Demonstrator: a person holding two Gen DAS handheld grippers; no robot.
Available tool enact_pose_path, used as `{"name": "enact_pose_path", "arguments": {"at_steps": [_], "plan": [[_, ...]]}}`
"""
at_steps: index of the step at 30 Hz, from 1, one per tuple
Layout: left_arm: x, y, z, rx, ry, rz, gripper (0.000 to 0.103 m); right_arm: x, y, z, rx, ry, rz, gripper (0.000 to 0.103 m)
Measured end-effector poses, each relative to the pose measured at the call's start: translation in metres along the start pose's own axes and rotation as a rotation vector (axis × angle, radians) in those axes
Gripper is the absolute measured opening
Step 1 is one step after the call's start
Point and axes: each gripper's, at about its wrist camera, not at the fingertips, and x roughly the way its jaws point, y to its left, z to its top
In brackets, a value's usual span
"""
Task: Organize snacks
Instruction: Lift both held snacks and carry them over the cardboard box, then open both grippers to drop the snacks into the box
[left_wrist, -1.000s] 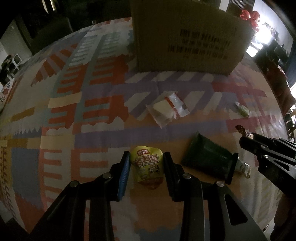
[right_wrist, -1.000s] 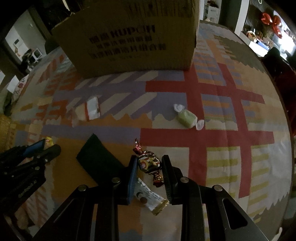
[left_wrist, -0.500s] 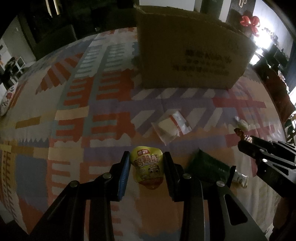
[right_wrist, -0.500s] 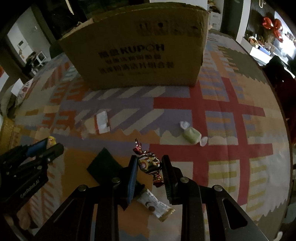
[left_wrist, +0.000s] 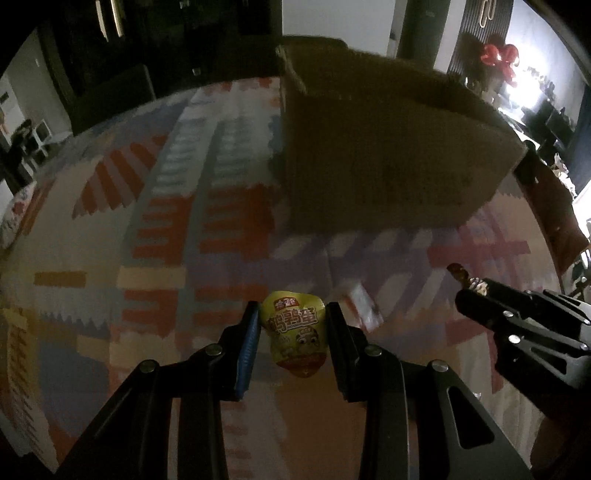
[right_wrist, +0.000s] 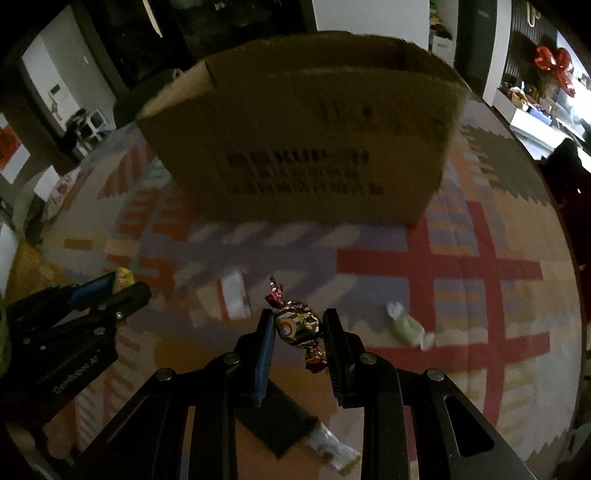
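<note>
My left gripper (left_wrist: 291, 332) is shut on a yellow snack pouch (left_wrist: 295, 338) and holds it above the patterned cloth. My right gripper (right_wrist: 297, 332) is shut on a red foil-wrapped candy (right_wrist: 295, 326), also held up in the air. A large open cardboard box (left_wrist: 384, 155) stands ahead of both; it also shows in the right wrist view (right_wrist: 306, 136). The right gripper shows at the right of the left wrist view (left_wrist: 476, 291). The left gripper shows at the left of the right wrist view (right_wrist: 122, 288).
On the cloth lie a clear white packet (right_wrist: 232, 295), a green wrapped candy (right_wrist: 406, 326), a dark green pack (right_wrist: 280, 421) and a small white bar (right_wrist: 332, 448). The clear packet also shows in the left wrist view (left_wrist: 364, 306). Dark furniture rings the table.
Both grippers have risen and moved toward the box with their snacks still held. The box now looms larger and higher in both views.
</note>
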Motion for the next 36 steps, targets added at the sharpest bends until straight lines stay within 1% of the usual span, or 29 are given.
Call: {"name": "enact_pose_path", "arguments": {"at_steps": [7, 10, 16, 20, 27, 31, 36], "plan": [[-0.021, 0.004, 0.042, 0.034, -0.074, 0.047, 0.035, -0.009, 0.01, 0.04, 0.0, -0.061, 0.054, 0.028], [-0.029, 0.003, 0.059, 0.053, -0.106, 0.078, 0.035, -0.016, 0.013, 0.058, 0.005, -0.087, 0.084, 0.028], [-0.037, 0.0, 0.083, 0.074, -0.137, 0.116, 0.035, -0.033, 0.024, 0.087, -0.009, -0.15, 0.123, 0.028], [-0.044, -0.004, 0.095, 0.085, -0.157, 0.128, 0.035, -0.045, 0.028, 0.103, -0.005, -0.189, 0.153, 0.028], [-0.055, -0.015, 0.113, 0.105, -0.194, 0.147, 0.035, -0.057, 0.028, 0.125, -0.001, -0.232, 0.17, 0.028], [-0.058, -0.021, 0.125, 0.119, -0.205, 0.162, 0.035, -0.059, 0.026, 0.132, -0.004, -0.242, 0.17, 0.028], [-0.062, -0.027, 0.144, 0.13, -0.232, 0.174, 0.035, -0.06, 0.015, 0.145, 0.009, -0.255, 0.162, 0.028]]}}
